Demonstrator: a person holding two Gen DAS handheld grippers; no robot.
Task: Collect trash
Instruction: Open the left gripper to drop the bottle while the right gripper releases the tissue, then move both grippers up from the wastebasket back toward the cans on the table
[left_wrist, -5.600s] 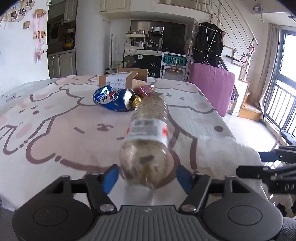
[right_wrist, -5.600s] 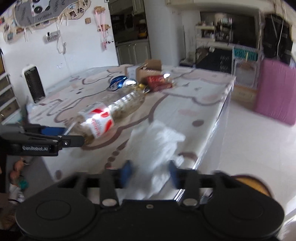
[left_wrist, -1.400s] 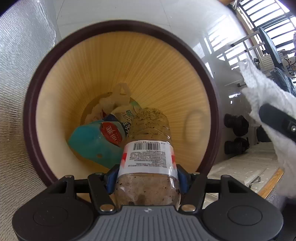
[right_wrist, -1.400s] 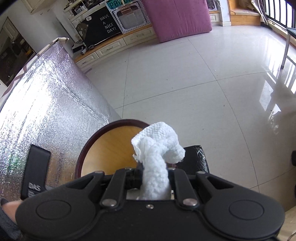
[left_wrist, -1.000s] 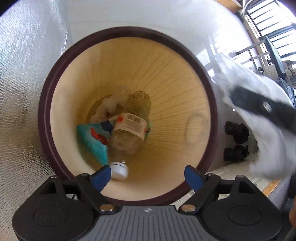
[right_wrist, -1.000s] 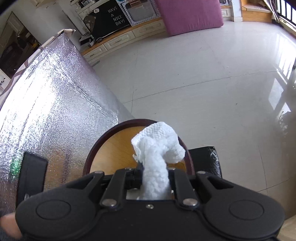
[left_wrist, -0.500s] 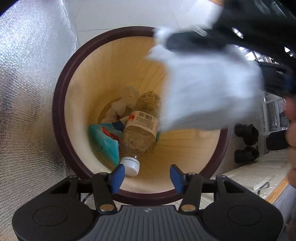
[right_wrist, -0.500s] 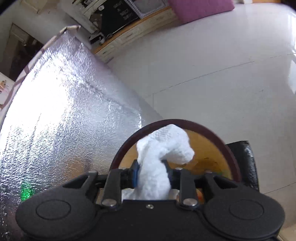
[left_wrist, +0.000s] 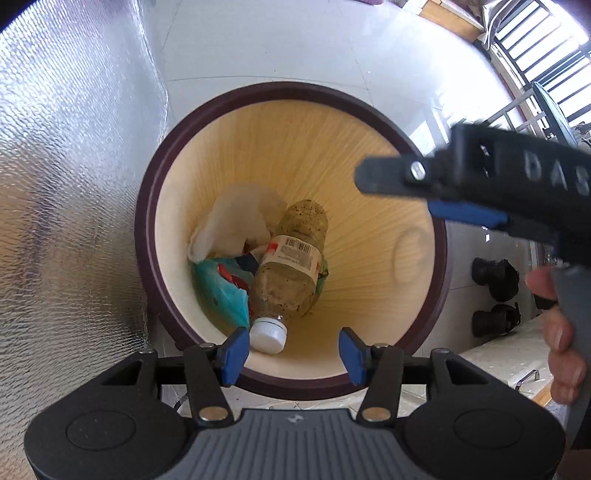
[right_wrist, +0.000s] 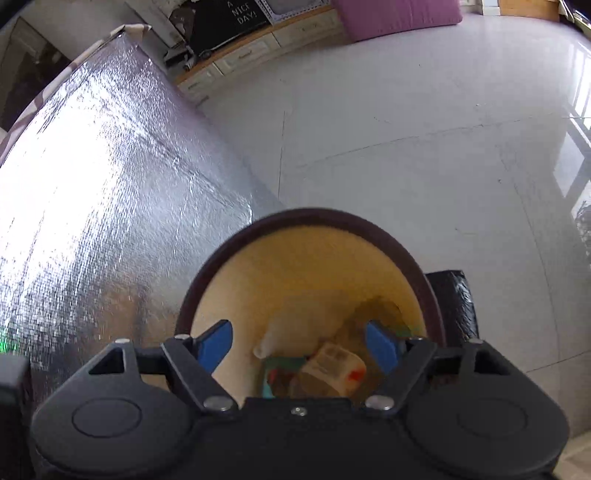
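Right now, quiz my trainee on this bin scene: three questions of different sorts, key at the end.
1. True or false: the plastic bottle lies inside the bin.
2. What is between the right gripper's fingers? A) white tissue B) nothing C) bottle
3. Fill in: the bottle's white cap points toward the ___ gripper.

Key: 1 true. 2 B; its jaws have just been opening, and the white tissue lies in the bin. 3 left.
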